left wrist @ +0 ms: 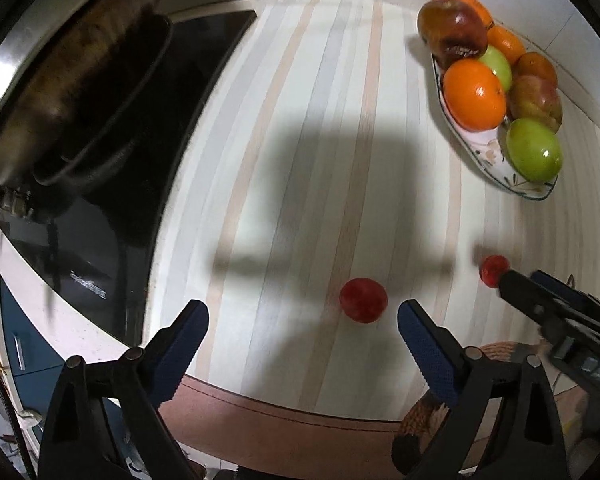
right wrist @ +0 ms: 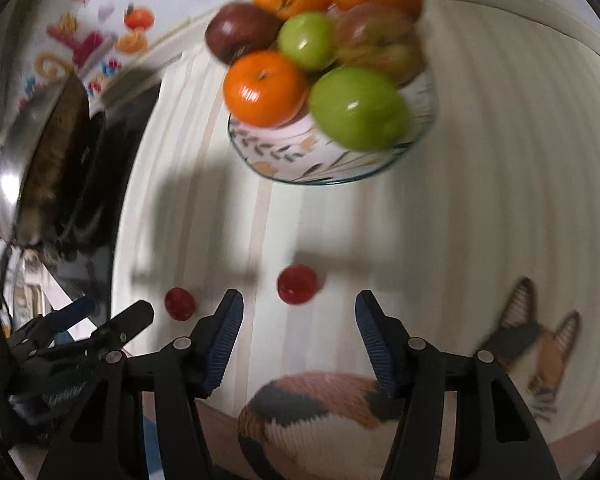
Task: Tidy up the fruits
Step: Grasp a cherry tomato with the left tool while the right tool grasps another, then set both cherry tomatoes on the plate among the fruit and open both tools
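At the far left a steel pan [left wrist: 40, 92] sits over a black cooktop [left wrist: 112, 208], its rim near the tiled wall. To the right of it a pale striped mat [left wrist: 300, 120] covers the worktop [left wrist: 168, 4].

The left tongs [left wrist: 303, 322] point down at the mat with their blue-padded fingers spread wide and nothing gripped. A small red fruit [left wrist: 363, 300] lies on the mat just beyond the fingertips, closer to the right-hand finger [left wrist: 418, 332] and not touching either one.

Further right lies a second small red fruit [left wrist: 494, 270], also on the mat, well apart from the first. From the right wrist view this second red fruit [right wrist: 297, 284] sits just ahead of the right tongs [right wrist: 299, 312], in line with the gap between the fingers but not yet between the pads; these tongs are released, their fingers apart and holding nothing. The other tongs show at the lower left of that view, near the first fruit.

At the far right stands a patterned bowl [right wrist: 300, 160] heaped with oranges [right wrist: 265, 88], green apples [right wrist: 358, 108] and dark red apples [right wrist: 240, 32]. Both loose red fruits lie on the mat on the near side of the bowl, outside it.

A knitted cloth with a cat pattern [right wrist: 312, 404] lies at the near edge.
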A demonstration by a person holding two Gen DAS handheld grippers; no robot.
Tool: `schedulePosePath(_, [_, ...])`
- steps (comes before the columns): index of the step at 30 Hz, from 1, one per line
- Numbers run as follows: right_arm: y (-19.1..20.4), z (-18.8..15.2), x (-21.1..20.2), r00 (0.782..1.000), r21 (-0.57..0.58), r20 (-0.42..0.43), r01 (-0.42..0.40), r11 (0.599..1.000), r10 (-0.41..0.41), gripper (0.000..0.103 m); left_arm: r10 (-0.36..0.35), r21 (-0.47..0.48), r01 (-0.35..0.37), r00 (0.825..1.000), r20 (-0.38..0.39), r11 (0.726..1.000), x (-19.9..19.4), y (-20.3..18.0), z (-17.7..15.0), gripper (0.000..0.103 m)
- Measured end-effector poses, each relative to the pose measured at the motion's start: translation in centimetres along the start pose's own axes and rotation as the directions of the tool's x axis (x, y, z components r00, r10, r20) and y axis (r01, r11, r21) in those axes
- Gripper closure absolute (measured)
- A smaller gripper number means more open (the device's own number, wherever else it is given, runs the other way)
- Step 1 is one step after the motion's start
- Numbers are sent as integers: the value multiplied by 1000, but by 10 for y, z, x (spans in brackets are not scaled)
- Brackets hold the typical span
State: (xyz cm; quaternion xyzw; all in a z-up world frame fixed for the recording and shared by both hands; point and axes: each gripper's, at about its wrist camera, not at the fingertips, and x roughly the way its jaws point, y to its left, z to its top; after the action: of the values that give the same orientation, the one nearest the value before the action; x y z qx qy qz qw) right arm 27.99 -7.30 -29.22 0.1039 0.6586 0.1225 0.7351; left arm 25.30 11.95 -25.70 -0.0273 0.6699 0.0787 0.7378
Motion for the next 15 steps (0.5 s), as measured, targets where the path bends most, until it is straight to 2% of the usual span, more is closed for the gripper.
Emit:
schedulePosePath(2, [6,2,13,999,-26,-20,26,999,-27,48,-9,0,9,1000,-7,1000,5,0,0,6])
schedulePosePath(4, [10,2,23,999,-40,-40,35,999,-36,73,-29,-2,29,999,-14,1000,8,0,0,9])
schedulePosePath(5, [10,2,26,998,-45,-41,36,998,-38,75,-30,0,30,999,-15,1000,9,0,1,9])
schedulePosePath(10, [7,-1,25,999,-39,-25,26,999,-27,75,-54,12,54,998,-19,998,17,-2,6,12])
schedulePosePath(12, [3,0,23,999,-28,-19,26,999,-26,75,-63,33,64,998,-30,997,18,-7,9,23])
schedulePosePath(13, [1,1,21,1000,-22,-15,25,999,-25,75,-64,46,66,997,-40,997,21,-13,10,25])
schedulePosePath(14, [-1,0,19,1000,-16,-12,24,1000,-24,75,-73,55,76,996,-48,996,24,-16,10,32])
schedulePosePath(15, [-3,0,18,1000,-11,-10,24,1000,-24,75,-82,62,85,995,-57,994,29,-16,11,45])
